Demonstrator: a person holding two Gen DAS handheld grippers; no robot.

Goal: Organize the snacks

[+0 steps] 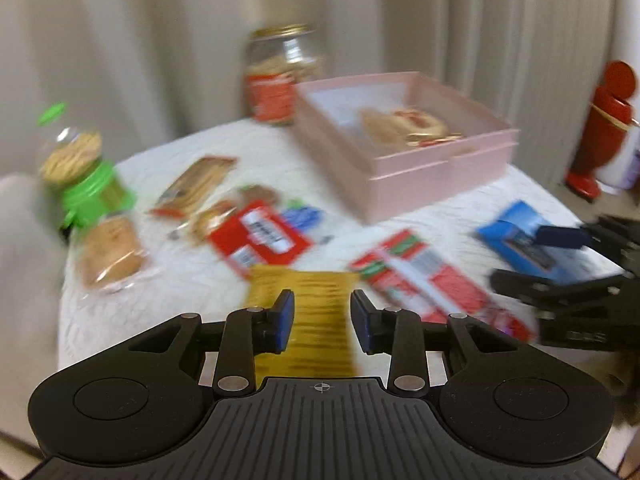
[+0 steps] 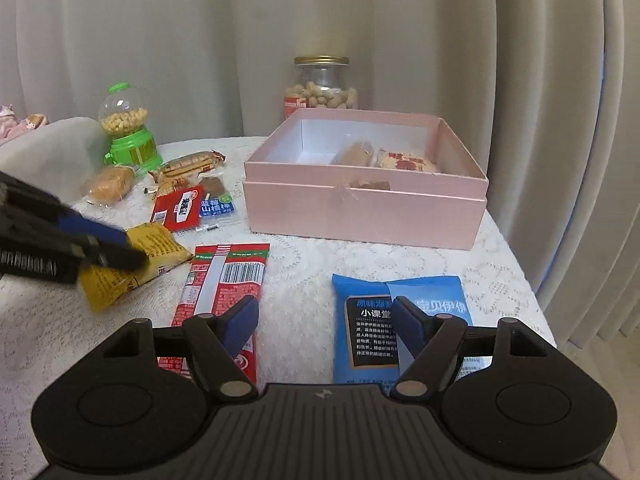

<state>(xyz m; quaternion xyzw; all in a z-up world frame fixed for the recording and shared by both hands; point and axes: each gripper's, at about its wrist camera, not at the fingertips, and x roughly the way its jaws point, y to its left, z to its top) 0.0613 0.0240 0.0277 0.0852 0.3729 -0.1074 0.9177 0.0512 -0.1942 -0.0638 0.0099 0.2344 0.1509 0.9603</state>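
Jaws wide, left gripper [image 1: 322, 322] straddles yellow packet [image 1: 316, 320]; right gripper [image 2: 326, 322] hovers wide.

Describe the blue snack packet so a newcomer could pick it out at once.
Start at the pink box near the back of the white-clothed table. Come forward toward the table's near edge: the blue packet lies flat there, under the right gripper. It is the only large blue wrapper, with a black text panel; the long packet beside it is red.
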